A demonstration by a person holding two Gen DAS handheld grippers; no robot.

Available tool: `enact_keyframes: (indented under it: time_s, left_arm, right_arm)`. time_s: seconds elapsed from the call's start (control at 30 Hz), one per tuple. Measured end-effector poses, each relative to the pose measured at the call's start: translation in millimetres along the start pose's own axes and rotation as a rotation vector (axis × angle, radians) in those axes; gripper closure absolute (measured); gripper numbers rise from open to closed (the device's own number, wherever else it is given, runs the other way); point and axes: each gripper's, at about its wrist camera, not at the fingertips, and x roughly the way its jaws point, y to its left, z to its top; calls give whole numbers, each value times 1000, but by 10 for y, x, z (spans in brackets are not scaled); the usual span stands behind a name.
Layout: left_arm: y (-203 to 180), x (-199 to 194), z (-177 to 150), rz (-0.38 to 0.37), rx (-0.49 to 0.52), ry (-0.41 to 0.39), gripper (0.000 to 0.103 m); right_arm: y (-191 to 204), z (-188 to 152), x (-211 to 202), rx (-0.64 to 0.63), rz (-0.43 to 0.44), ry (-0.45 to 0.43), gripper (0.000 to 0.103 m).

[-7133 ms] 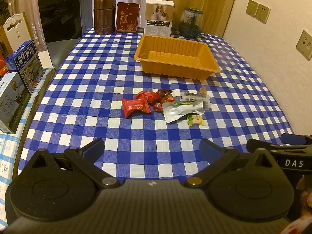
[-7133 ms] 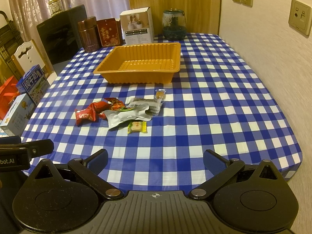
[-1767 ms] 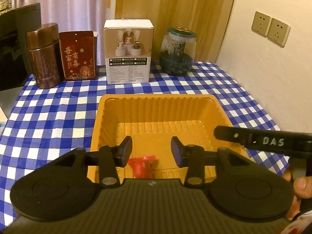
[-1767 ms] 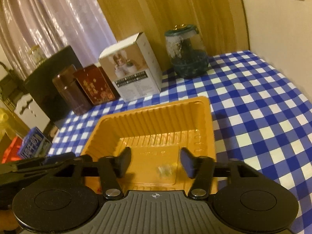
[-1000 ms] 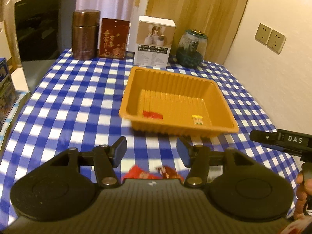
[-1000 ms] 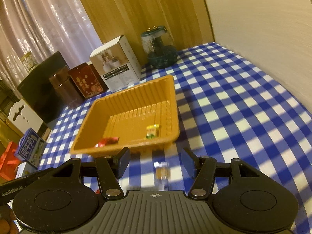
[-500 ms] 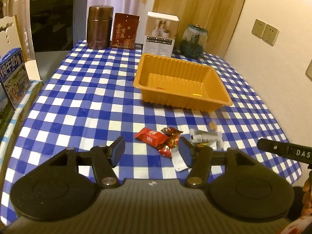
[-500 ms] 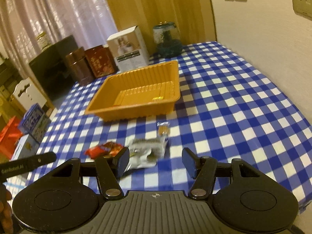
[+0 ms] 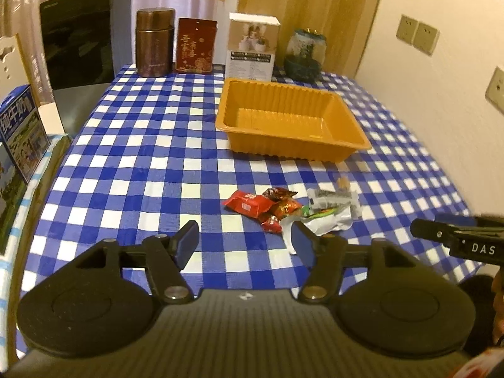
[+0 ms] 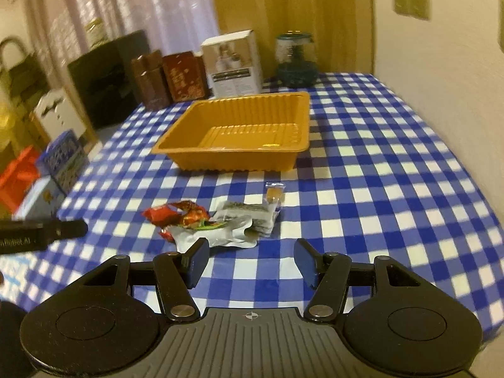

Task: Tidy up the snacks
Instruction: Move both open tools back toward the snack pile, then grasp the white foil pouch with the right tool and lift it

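Note:
An orange tray (image 9: 352, 145) (image 10: 239, 157) sits mid-table; its near wall hides most of the floor. A pile of snacks lies in front of it: a red packet (image 9: 247, 204) (image 10: 159, 214), small dark-red wrappers (image 9: 282, 206) (image 10: 193, 212), a silver pouch (image 9: 327, 220) (image 10: 220, 236), a grey packet (image 9: 330, 197) (image 10: 249, 212) and a small clear-wrapped candy (image 9: 342, 183) (image 10: 274, 192). My left gripper (image 9: 244, 242) is open and empty, just short of the pile. My right gripper (image 10: 250, 261) is open and empty, near the pile's right side.
At the table's back stand a brown canister (image 9: 154, 47), a red box (image 9: 196, 45), a white box (image 9: 252, 51) and a glass jar (image 9: 304, 55). Milk cartons (image 9: 19, 138) sit off the left edge. The wall (image 9: 441, 63) runs along the right.
Both grippers have pulled back from over the tray toward the table's front. A red packet and a small yellow snack were left in the tray. The jaws stand wider apart.

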Motion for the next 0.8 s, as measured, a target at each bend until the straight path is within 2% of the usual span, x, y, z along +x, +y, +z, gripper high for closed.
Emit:
enact_keyframes:
  time_s: [0.13, 0.37, 0.53, 0.8]
  left_arm:
    - [-17, 90, 23, -5, 71, 18, 40]
    - [15, 357, 20, -24, 145, 71, 37]
    - [88, 530, 28, -21, 140, 92, 36]
    - [177, 692, 76, -18, 110, 105, 34]
  right_arm:
    - [80, -11, 116, -155, 19, 16, 43]
    - [333, -76, 447, -514, 52, 22, 43]
    - [460, -167, 765, -740, 70, 46, 43]
    - [572, -239, 1271, -953, 107, 103, 43]
